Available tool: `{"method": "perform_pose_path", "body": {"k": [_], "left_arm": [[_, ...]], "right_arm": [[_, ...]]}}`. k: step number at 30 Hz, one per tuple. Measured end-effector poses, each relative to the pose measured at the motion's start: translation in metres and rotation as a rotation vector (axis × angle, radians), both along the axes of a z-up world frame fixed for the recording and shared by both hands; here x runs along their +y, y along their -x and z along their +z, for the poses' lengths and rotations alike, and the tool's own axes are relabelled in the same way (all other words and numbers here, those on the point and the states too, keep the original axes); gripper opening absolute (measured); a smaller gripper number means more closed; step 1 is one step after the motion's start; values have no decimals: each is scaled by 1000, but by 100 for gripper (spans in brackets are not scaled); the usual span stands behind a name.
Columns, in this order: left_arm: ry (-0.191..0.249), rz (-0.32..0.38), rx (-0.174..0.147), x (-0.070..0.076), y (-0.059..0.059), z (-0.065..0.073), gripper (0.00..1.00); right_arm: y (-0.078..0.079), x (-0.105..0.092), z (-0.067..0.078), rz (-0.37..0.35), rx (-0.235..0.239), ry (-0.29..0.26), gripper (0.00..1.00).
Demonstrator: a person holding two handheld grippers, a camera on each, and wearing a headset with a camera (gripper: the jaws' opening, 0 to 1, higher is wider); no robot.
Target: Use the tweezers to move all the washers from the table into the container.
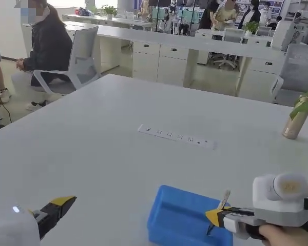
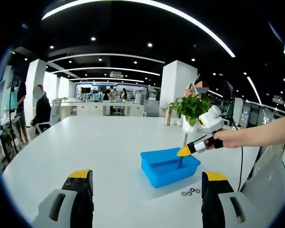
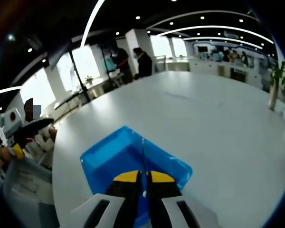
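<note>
Right gripper view: clamps right gripper (image 3: 143, 183) jaws on tweezers (image 3: 143, 156), tips over container (image 3: 104, 164). Looks like dropping. Holds left gripper (image 2: 147, 175) jaws apart. Next, needs washers (image 2: 190, 192) beside container.

Blue container (image 2: 157, 178), washers (image 2: 191, 191) beside it, tweezers (image 2: 184, 141) dipping in

No text, label or number is legible on anything here

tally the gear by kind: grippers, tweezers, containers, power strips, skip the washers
grippers: 2, left gripper and right gripper
tweezers: 1
blue container: 1
power strip: 1
total: 5
</note>
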State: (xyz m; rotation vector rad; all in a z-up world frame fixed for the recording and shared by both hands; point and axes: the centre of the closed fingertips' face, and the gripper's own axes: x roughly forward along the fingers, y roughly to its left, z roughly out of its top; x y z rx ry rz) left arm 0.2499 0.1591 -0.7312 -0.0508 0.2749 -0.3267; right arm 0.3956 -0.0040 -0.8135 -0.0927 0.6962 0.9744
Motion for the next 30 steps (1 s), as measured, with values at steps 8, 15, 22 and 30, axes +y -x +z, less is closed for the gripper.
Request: {"method": "perform_pose_path", "body": {"k": [8, 15, 22, 30], "left_arm": [[4, -2, 5, 0, 0, -1, 96], [2, 2, 4, 1, 1, -1, 96], [-2, -2, 9, 1, 1, -2, 96], [-10, -5, 14, -1, 1, -3, 96]], "right_arm": [[1, 0, -1, 9, -2, -8, 3], [5, -1, 5, 0, -16, -26, 3], [18, 2, 35, 0, -70, -89, 3], [47, 10, 63, 54, -93, -155, 3]]}}
